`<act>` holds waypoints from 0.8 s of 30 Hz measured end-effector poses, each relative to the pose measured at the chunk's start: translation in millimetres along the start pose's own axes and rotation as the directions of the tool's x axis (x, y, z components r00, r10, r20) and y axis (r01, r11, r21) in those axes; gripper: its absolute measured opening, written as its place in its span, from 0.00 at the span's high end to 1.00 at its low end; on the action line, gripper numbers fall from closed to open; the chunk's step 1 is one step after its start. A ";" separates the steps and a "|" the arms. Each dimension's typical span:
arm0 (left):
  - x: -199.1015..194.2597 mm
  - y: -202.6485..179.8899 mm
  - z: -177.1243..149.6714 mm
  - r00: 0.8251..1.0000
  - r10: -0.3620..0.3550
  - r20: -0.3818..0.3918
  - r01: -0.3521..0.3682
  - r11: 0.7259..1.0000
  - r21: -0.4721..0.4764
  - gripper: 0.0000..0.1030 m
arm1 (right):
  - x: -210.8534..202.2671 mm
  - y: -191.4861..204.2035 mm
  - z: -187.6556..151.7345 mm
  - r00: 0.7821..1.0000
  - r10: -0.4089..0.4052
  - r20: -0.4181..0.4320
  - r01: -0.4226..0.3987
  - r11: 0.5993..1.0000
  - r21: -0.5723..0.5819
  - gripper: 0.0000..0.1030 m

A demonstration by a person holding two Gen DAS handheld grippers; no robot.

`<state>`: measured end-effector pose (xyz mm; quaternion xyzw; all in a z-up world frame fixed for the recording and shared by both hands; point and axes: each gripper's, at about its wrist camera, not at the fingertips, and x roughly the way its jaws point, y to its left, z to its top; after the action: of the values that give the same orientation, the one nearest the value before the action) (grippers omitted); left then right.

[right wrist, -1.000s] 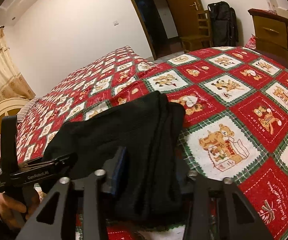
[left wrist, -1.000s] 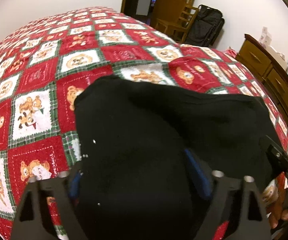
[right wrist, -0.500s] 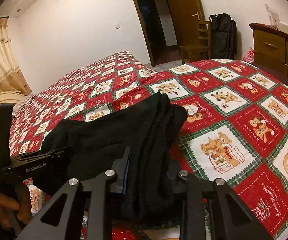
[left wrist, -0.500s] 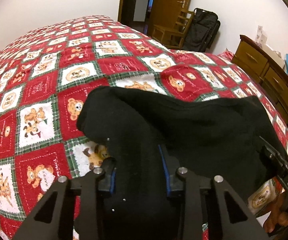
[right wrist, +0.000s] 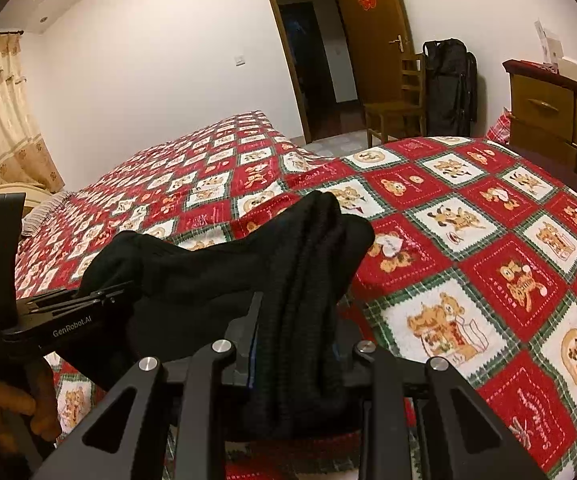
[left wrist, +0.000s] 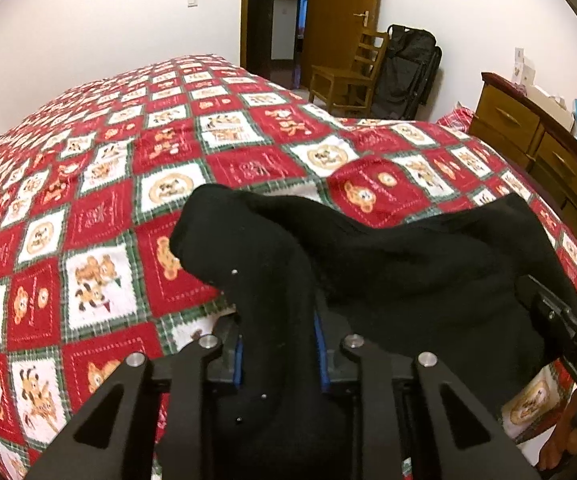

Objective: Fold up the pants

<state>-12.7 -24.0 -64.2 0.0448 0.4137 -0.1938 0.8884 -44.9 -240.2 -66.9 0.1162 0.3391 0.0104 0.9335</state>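
Black pants (left wrist: pixel 388 264) bunched on near edge of the bedspread (left wrist: pixel 100 216), both ends lifted. Left gripper (left wrist: pixel 278 354) jaws just closed, clamped on a fabric fold; right gripper (right wrist: pixel 294 354) likewise pinching the other end. Pad contact hidden by cloth. Right-hand fingers (left wrist: pixel 568 436) cut off by frame.

A: State the bedspread (left wrist: pixel 100 216) pattern.
B: Red and white squares with orange bear prints, bordered in green plaid.
A: Garment at 6 o'clock?
B: Pants (left wrist: pixel 388 264): solid black. Gripper pads (left wrist: pixel 237 360): blue.
A: Background?
B: Walls (right wrist: pixel 148 80) white, door (right wrist: pixel 372 36) brown.
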 end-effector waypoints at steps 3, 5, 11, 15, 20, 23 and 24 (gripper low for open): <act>2.6 0.4 6.6 1.000 0.007 0.004 -0.007 1.000 0.004 0.75 | 1.4 2.7 6.6 1.000 -0.001 0.012 0.001 1.000 -0.001 0.74; 3.1 0.6 9.5 1.000 0.009 0.009 -0.010 1.000 0.004 0.76 | 2.3 4.5 9.9 1.000 -0.002 0.018 0.002 1.000 -0.002 0.74; 5.1 1.5 17.6 1.000 0.015 0.021 -0.015 1.000 0.005 0.77 | 8.9 6.4 18.4 1.000 -0.006 0.021 0.005 1.000 0.007 0.75; 9.4 4.1 23.2 1.000 0.013 0.017 -0.013 1.000 0.003 0.77 | 13.1 8.1 23.5 1.000 -0.002 0.023 0.002 1.000 0.007 0.74; 13.4 11.9 26.9 1.000 0.011 0.009 -0.011 1.000 -0.013 0.77 | 20.6 17.1 31.1 1.000 0.007 0.023 -0.007 1.000 -0.006 0.75; 14.7 19.3 28.0 1.000 0.010 0.002 -0.010 0.999 -0.031 0.77 | 25.9 23.5 36.5 1.000 0.016 0.025 -0.016 1.000 -0.013 0.75; 15.3 22.1 28.6 1.000 0.012 0.001 -0.012 0.999 -0.034 0.77 | 28.0 26.4 38.4 0.999 0.020 0.025 -0.019 1.000 -0.018 0.75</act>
<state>25.1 -15.2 -58.7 0.0323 0.4161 -0.1813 0.8905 2.6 -219.7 -50.1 0.1111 0.3258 0.0211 0.9387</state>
